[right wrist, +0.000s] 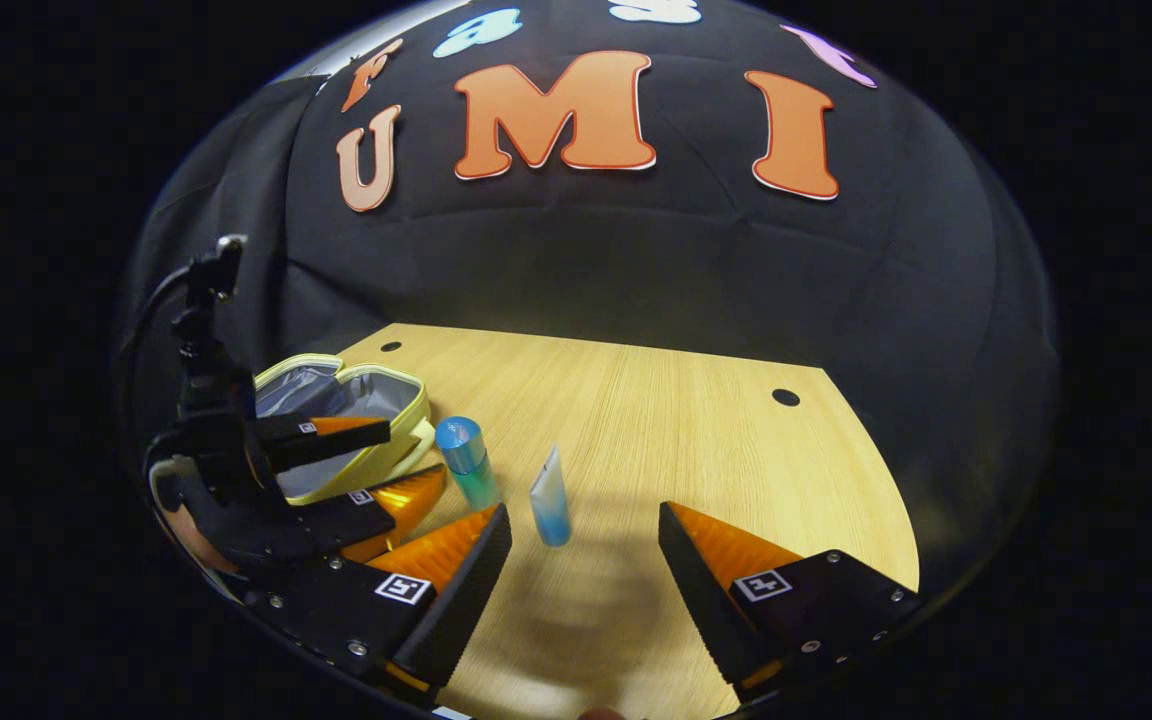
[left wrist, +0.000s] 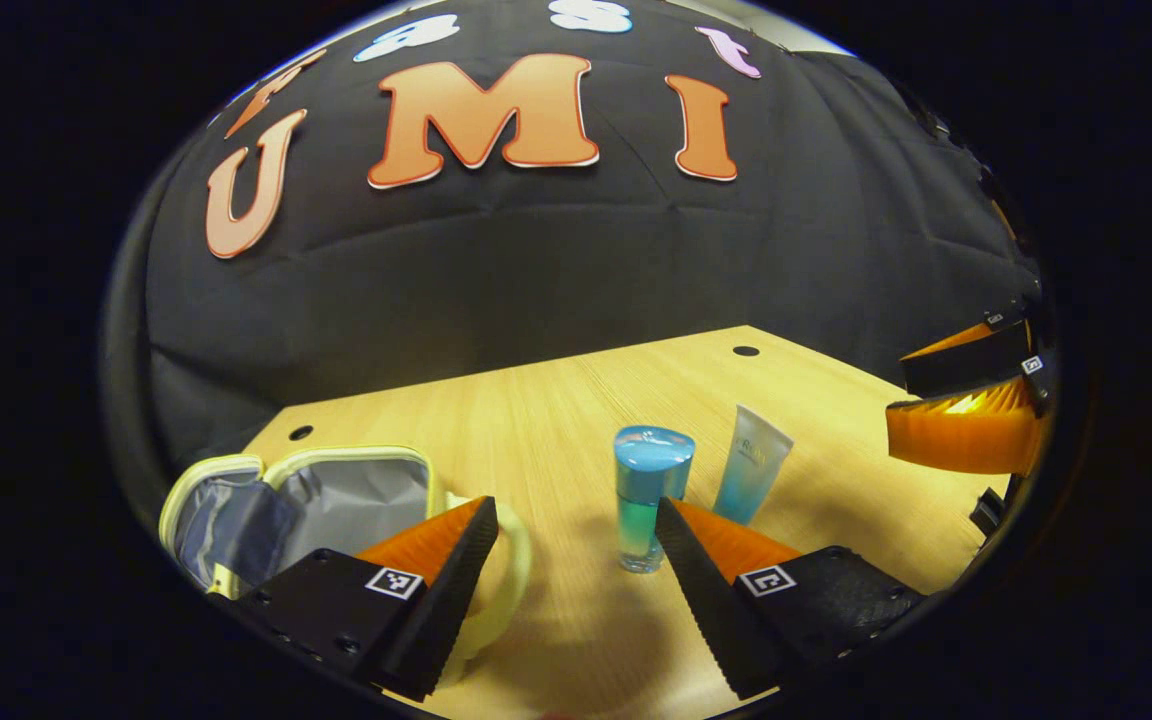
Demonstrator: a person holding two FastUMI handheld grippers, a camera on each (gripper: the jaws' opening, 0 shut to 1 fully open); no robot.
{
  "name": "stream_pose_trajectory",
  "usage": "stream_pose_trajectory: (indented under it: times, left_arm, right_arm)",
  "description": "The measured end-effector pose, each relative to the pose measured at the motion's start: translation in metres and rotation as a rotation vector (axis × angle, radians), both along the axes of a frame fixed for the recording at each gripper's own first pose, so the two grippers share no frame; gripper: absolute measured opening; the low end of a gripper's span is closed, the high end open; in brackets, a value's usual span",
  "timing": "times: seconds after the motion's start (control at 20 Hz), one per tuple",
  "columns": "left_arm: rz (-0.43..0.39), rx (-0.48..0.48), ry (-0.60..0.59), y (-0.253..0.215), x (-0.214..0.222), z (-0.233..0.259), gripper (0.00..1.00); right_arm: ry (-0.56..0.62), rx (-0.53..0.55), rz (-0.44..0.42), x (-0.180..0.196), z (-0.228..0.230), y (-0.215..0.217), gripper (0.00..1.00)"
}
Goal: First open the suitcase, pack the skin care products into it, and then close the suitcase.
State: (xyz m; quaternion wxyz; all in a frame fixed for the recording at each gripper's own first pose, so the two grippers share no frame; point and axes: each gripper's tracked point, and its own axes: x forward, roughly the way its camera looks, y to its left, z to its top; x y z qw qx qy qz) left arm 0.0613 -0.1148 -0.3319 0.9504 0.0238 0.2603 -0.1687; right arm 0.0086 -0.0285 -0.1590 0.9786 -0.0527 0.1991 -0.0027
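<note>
The suitcase [right wrist: 351,425], a small zip case, lies open at the table's [right wrist: 696,440] left edge. Two products stand mid-table: one bottle [left wrist: 650,495], one tube [left wrist: 754,475]. Left gripper [left wrist: 576,560] and right gripper [right wrist: 586,565] both gape wide, holding nothing; bare wood stretches rightward.

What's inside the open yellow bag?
The yellow bag lies open, showing grey lining with nothing on the part in view. The bottle and tube stand on the table. The left gripper hides the bag's near corner.
</note>
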Motion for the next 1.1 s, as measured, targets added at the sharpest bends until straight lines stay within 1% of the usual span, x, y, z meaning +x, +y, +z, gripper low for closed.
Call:
stream_pose_trajectory:
  times: [0.3,0.4,0.45,0.5,0.55,0.6,0.65,0.7,0.8,0.85,0.9,1.0,1.1]
  left_arm:
    - [-0.017,-0.031,0.043,-0.030,0.015,-0.034,0.99]
    - [-0.029,-0.038,0.042,-0.039,0.021,-0.040,0.98]
    - [-0.040,-0.045,0.048,-0.045,0.024,-0.043,0.95]
    - [-0.042,-0.052,0.060,-0.050,0.025,-0.052,0.94]
    - [-0.043,-0.058,0.069,-0.051,0.026,-0.056,0.87]
    - [-0.043,-0.060,0.073,-0.052,0.026,-0.058,0.85]
    - [-0.042,-0.063,0.071,-0.052,0.029,-0.059,0.78]
    - [-0.050,-0.074,0.068,-0.053,0.029,-0.060,0.75]
    - [-0.052,-0.087,0.079,-0.058,0.034,-0.069,0.51]
    - [-0.055,-0.089,0.074,-0.057,0.033,-0.065,0.48]
    - [-0.058,-0.089,0.082,-0.056,0.031,-0.061,0.48]
    - [-0.050,-0.114,0.099,-0.056,0.027,-0.055,0.46]
    - [-0.021,-0.134,0.086,-0.048,0.030,-0.040,0.45]
  right_arm:
    - [0.032,-0.002,-0.029,-0.007,-0.014,-0.016,0.95]
    - [0.041,0.001,-0.042,-0.006,-0.019,-0.021,0.95]
    - [0.044,0.003,-0.046,-0.005,-0.021,-0.022,0.95]
    - [0.043,0.006,-0.051,-0.003,-0.022,-0.023,0.95]
    - [0.043,0.012,-0.051,0.000,-0.023,-0.022,0.95]
    - [0.040,0.016,-0.053,0.002,-0.024,-0.021,0.95]
    - [0.040,0.022,-0.050,0.004,-0.025,-0.019,0.95]
    - [0.041,0.027,-0.048,0.007,-0.028,-0.017,0.95]
    - [0.051,0.030,-0.038,0.012,-0.035,-0.012,0.95]
    - [0.059,0.027,-0.034,0.014,-0.040,-0.011,0.95]
    - [0.063,0.026,-0.030,0.018,-0.043,-0.009,0.95]
    - [0.073,0.039,-0.016,0.025,-0.051,-0.002,0.95]
    - [0.085,0.043,-0.011,0.032,-0.058,0.001,0.95]
